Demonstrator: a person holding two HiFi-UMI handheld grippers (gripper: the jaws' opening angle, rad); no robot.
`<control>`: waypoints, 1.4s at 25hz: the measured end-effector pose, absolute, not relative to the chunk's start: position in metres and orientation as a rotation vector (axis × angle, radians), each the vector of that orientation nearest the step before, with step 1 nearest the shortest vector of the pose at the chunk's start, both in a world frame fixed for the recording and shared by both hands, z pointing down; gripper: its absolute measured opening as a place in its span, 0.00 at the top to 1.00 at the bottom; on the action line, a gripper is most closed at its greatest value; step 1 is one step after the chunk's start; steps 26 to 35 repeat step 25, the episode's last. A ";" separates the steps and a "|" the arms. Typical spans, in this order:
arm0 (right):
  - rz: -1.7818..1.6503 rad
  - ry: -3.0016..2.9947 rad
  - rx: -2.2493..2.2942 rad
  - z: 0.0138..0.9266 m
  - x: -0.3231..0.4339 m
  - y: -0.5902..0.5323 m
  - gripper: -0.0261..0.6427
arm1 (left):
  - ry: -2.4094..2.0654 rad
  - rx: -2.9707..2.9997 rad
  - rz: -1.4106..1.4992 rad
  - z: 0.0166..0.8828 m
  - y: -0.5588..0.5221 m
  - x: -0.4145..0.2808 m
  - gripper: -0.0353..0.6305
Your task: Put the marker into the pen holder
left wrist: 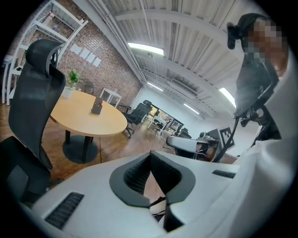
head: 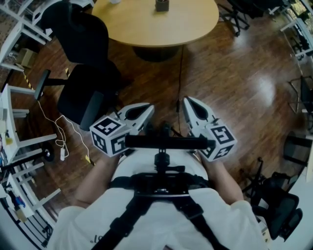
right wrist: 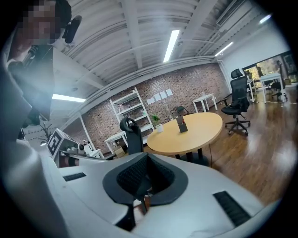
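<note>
The dark pen holder stands on the round wooden table, far ahead of both grippers. It also shows small in the left gripper view and the right gripper view, where something red pokes from its top. I see no loose marker. My left gripper is held close to the person's body, jaws together with nothing between them. My right gripper is beside it, also shut and empty. Both point toward the table.
A black office chair stands on the wooden floor between me and the table's left side. White shelving and a loose white cable lie at the left. More dark chairs crowd the right edge.
</note>
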State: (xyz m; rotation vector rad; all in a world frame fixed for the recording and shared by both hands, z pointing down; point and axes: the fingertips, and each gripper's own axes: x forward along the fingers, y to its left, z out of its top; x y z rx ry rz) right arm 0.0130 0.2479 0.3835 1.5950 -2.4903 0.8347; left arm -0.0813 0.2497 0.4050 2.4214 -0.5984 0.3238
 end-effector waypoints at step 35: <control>0.835 -2.467 1.589 0.388 0.010 0.251 0.98 | -0.586 2.426 0.336 0.408 0.253 -0.083 0.95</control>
